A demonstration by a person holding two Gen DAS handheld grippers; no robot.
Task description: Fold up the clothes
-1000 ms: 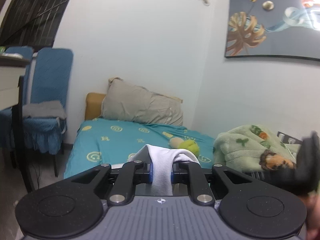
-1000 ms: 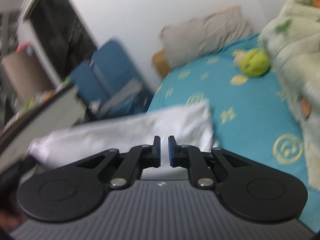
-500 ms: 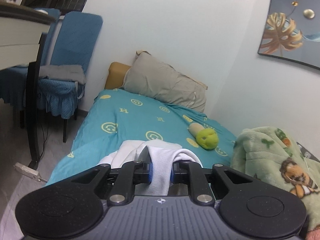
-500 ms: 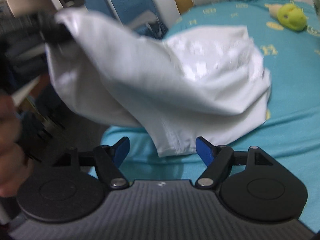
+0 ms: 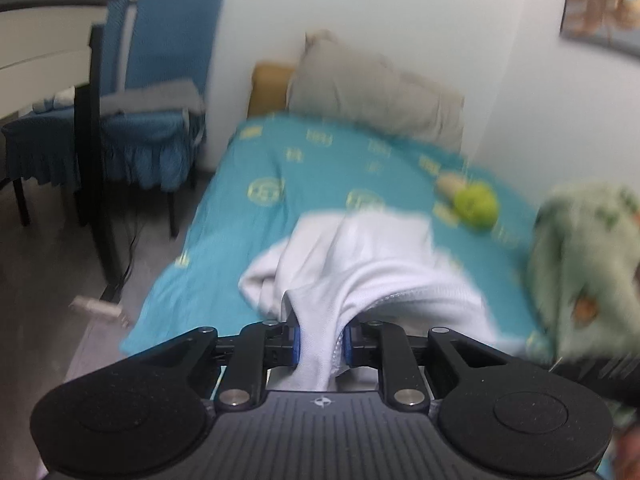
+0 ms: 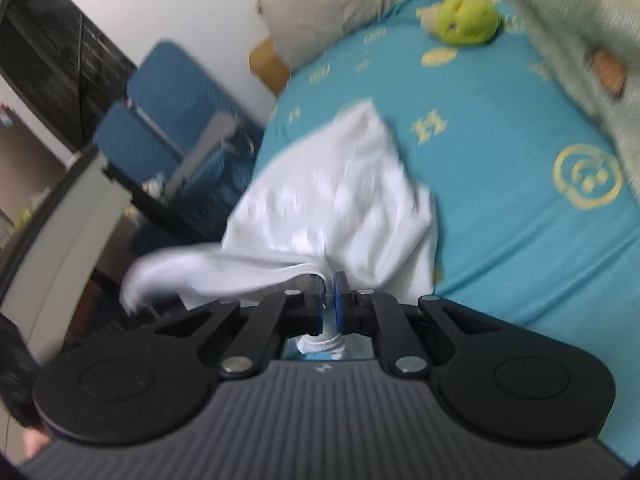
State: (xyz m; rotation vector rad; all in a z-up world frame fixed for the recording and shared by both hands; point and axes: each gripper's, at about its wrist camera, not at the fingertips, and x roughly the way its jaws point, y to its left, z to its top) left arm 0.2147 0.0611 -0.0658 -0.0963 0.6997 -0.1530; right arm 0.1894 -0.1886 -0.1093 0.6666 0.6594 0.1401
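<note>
Your white cotton garment (image 5: 360, 264) (image 6: 336, 200) lies bunched, partly lifted off the bed, near edge pinched up.

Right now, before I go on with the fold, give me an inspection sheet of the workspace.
Surface: bed with teal patterned sheet, partly bare.
Job's things: white garment spread on the sheet near the bed's edge, bunched toward both grippers.
Clutter: green plush toy, green fleece blanket, grey pillow at the head.
Grippers: left gripper shut on a fold of the garment; right gripper nearly closed on its hem, white cloth showing between the pads.
Cables: a dark cord on the floor by the desk leg; blurred.
Surroundings: blue chair, desk, wall picture.
</note>
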